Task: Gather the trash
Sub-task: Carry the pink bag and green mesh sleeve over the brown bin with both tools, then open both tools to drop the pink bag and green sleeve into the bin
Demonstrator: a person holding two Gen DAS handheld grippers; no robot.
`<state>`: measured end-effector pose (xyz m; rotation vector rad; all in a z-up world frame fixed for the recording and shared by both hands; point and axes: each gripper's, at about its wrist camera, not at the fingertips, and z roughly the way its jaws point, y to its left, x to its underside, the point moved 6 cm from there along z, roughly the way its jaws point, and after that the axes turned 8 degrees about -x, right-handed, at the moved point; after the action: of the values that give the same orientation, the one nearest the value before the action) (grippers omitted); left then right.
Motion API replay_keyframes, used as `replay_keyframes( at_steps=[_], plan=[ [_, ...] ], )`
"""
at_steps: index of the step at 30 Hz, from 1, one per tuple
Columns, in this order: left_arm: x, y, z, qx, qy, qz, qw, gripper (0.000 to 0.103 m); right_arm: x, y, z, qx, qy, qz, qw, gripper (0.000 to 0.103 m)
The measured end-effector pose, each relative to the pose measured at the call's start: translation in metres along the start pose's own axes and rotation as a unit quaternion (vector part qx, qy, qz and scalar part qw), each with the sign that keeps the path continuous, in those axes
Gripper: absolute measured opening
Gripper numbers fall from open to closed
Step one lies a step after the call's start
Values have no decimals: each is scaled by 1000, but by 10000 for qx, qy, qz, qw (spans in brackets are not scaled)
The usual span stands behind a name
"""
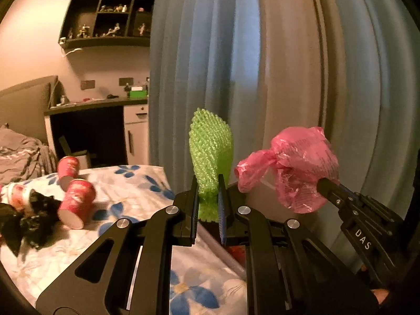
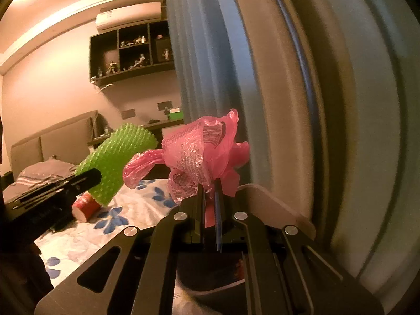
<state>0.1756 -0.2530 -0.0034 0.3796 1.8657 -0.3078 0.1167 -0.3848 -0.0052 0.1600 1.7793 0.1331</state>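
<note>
Both full: left gripper (image 1: 208, 183) clamped on green foam net (image 1: 211, 152), right gripper (image 2: 210, 186) on pink plastic bag (image 2: 199, 147); keep squeezing, carry level, clear the bed's (image 1: 131, 183) corner.

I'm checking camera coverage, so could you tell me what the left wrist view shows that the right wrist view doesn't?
Only the left wrist view shows a crumpled black bag on the bed, beside several red paper cups. Only the right wrist view shows the air conditioner in full and the lit ceiling. Both show the left gripper shut on the green foam net, the right gripper shut on the pink plastic bag, the blue curtain and the floral bedsheet.
</note>
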Motion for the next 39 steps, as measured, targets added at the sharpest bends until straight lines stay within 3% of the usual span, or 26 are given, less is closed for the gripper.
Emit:
replay_keyframes(
  at_steps=[12, 39],
  plan=[
    [7, -24, 31, 158, 179, 76, 9997, 12, 1, -24, 13, 197, 26, 137, 9997, 7],
    [22, -37, 59, 496, 402, -12, 9980, 14, 3, -27, 17, 224, 38, 159, 9996, 7]
  ],
)
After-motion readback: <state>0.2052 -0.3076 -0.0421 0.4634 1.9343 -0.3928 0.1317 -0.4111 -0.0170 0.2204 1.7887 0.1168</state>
